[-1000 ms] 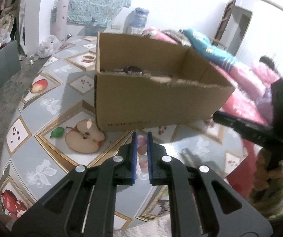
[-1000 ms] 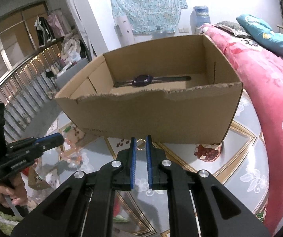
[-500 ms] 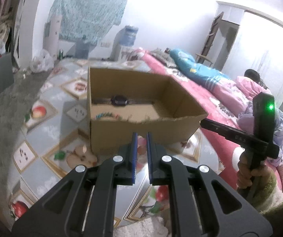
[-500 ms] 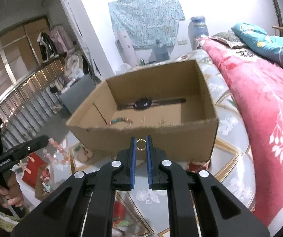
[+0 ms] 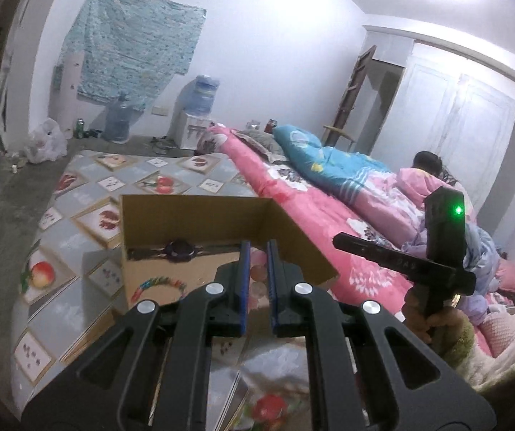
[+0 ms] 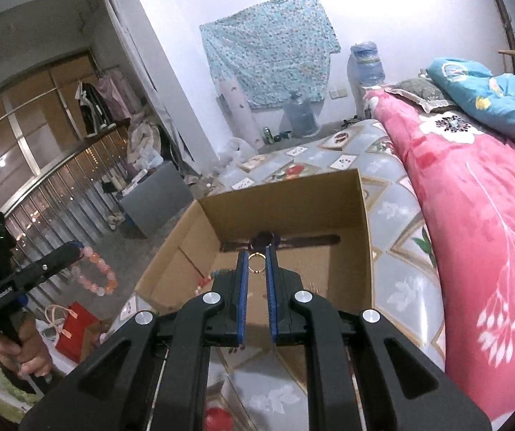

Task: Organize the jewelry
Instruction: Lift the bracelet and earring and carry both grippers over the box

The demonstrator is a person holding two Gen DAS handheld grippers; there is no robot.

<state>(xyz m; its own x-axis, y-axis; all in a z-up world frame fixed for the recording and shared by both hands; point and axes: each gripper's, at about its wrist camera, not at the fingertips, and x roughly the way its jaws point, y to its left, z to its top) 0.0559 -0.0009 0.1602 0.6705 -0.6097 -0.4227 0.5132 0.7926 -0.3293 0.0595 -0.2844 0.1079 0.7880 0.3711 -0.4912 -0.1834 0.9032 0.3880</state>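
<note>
An open cardboard box [image 5: 200,212] [image 6: 293,197] stands on the fruit-patterned mat. Inside lie a dark wristwatch [image 5: 180,249] [image 6: 266,239] and a multicoloured bead bracelet [image 5: 157,283]. My left gripper [image 5: 256,248] is shut on a pink bead bracelet [image 5: 257,273], which hangs from it left of the box in the right wrist view [image 6: 96,273]. My right gripper [image 6: 256,255] is shut on a small gold ring [image 6: 256,265] and holds it above the box's inside. The right gripper also shows in the left wrist view [image 5: 343,242].
A bed with a pink floral blanket [image 6: 472,197] runs along the right of the mat [image 5: 78,194]. A person lies under covers [image 5: 426,165]. A red gift bag [image 6: 74,330] sits on the floor at left. Water bottles [image 5: 117,122] stand by the far wall.
Both grippers have risen and now look down into the box from above. The right gripper has carried the ring over the box's front wall. The left still holds the pink bracelet.
</note>
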